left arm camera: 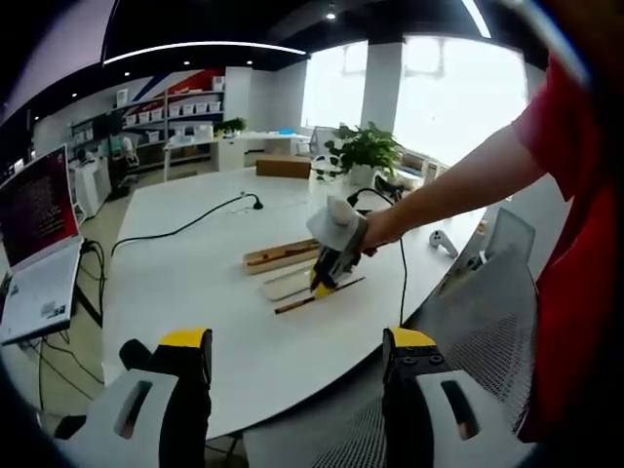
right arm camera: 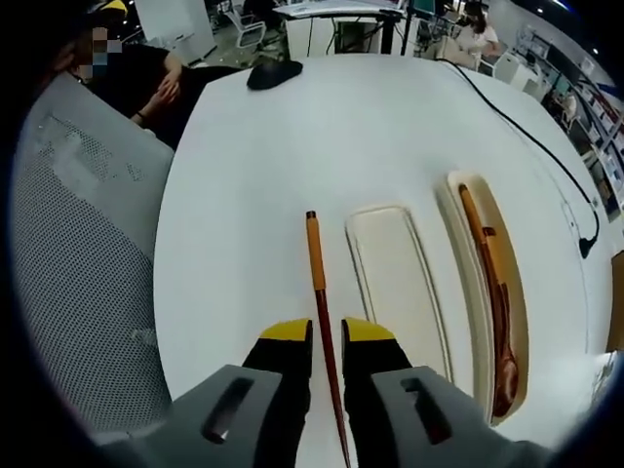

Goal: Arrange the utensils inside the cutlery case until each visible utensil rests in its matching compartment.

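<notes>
My right gripper [right arm camera: 326,336] has its jaws closed to a narrow gap around a brown chopstick with an orange top [right arm camera: 314,255], which lies along the white table [right arm camera: 244,195]. Just right of it is an empty cream compartment tray [right arm camera: 395,283]. Beyond that, a second tray [right arm camera: 517,322] holds a wooden spoon [right arm camera: 501,331] and an orange-handled utensil. In the left gripper view, my left gripper [left arm camera: 297,346] hangs open near the table's front edge, well short of the trays [left arm camera: 283,255]. A person's arm holds the right gripper [left arm camera: 330,261] down on the chopstick [left arm camera: 292,305].
A black cable [right arm camera: 526,136] runs across the far side of the table, and a dark object [right arm camera: 273,73] sits at its far end. A grey mesh chair [right arm camera: 78,244] stands against the table edge, with a seated person [right arm camera: 146,83] behind it. A laptop [left arm camera: 39,234] and a plant [left arm camera: 363,148] stand farther off.
</notes>
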{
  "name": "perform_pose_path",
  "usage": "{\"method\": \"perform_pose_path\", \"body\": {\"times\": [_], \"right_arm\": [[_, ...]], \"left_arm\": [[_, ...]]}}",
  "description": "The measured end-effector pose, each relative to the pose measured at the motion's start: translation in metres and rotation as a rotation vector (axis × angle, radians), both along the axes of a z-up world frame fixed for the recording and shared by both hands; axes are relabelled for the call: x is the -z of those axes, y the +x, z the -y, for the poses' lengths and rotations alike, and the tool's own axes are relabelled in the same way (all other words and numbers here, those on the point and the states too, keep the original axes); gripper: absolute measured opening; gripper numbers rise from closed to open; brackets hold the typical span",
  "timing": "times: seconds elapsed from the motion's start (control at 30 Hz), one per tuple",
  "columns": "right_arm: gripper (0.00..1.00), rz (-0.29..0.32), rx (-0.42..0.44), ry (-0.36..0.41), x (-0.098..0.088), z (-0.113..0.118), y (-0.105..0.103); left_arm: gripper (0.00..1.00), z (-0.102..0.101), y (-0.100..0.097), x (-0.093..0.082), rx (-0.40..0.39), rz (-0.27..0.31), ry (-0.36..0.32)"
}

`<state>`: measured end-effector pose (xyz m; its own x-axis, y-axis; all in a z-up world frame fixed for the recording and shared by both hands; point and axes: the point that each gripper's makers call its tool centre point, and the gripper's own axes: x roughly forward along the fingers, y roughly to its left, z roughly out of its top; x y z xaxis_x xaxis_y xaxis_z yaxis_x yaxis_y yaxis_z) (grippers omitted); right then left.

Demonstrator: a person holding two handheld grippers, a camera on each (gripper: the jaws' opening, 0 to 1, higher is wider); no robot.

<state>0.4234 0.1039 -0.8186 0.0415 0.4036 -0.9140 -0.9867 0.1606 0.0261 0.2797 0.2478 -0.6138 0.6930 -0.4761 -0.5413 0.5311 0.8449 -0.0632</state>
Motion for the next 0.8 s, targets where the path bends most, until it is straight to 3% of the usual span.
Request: {"method": "perform_pose_path", "body": {"times": [0.8], "right_arm": [[0.04,0.029,-0.040,-0.027,0.0088,0.0022,-0.0020]], "left_arm": [[0.72,-0.0031,0.0009,-0.0007,-0.006,-0.005,0.008]]}}
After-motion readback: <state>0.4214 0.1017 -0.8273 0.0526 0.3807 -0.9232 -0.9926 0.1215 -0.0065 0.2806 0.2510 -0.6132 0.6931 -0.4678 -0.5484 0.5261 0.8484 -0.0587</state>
